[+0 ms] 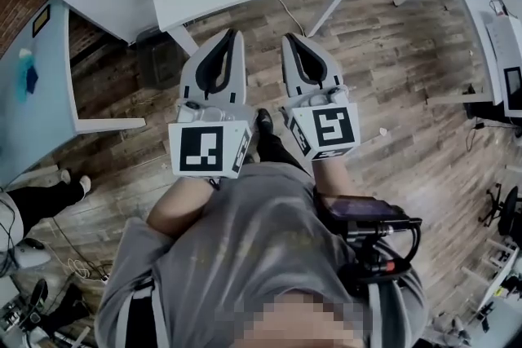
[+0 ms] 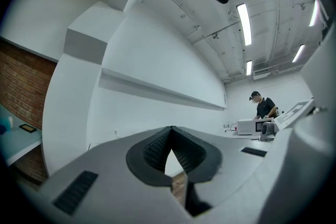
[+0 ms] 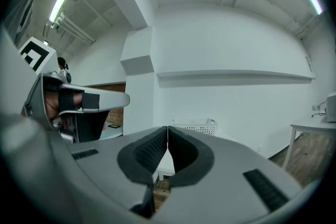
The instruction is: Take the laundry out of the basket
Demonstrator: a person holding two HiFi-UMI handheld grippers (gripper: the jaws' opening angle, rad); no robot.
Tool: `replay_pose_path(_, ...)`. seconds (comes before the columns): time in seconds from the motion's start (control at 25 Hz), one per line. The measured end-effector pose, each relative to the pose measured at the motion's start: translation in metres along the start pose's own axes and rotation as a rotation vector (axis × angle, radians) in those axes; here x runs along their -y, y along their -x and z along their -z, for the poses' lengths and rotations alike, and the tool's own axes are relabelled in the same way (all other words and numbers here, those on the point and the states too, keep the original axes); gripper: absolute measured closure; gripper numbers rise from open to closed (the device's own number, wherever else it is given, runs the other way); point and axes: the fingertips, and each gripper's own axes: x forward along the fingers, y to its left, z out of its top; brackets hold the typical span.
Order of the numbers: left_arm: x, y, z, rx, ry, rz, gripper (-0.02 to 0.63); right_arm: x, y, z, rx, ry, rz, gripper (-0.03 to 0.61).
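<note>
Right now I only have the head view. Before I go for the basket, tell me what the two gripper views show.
Observer: In the right gripper view, the right gripper has its jaws together with nothing between them.
Operator: Give me the left one.
Observer: In its own view, the left gripper is shut and empty too.
Operator: Find the basket.
Observer: The white basket stands straight ahead of the right gripper's tips, apart from them. From there only its perforated side and rim show, so I cannot tell what is inside.
</note>
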Motion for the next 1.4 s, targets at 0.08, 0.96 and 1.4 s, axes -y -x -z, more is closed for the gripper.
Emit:
replay_pose_path(0.08,0.0,-0.02,-0.003,0.002,-0.011,0.001,0.606,0.014,-0.012,-0.003,0.008,-0.006,-0.001,0.569)
replay_pose_path(0.96,-0.005,-0.17,-0.013,0.034,-0.086,-0.053,0.606,0.142,-0.114,-0.023,0.079,-0.03,-0.041,0.569)
replay_pose_path(1.4,-0.051,-0.236,0.001,0.016,-0.085,-0.092,0.606,0.167,-0.194,-0.012,0.064,-0.044,-0.081,0.569)
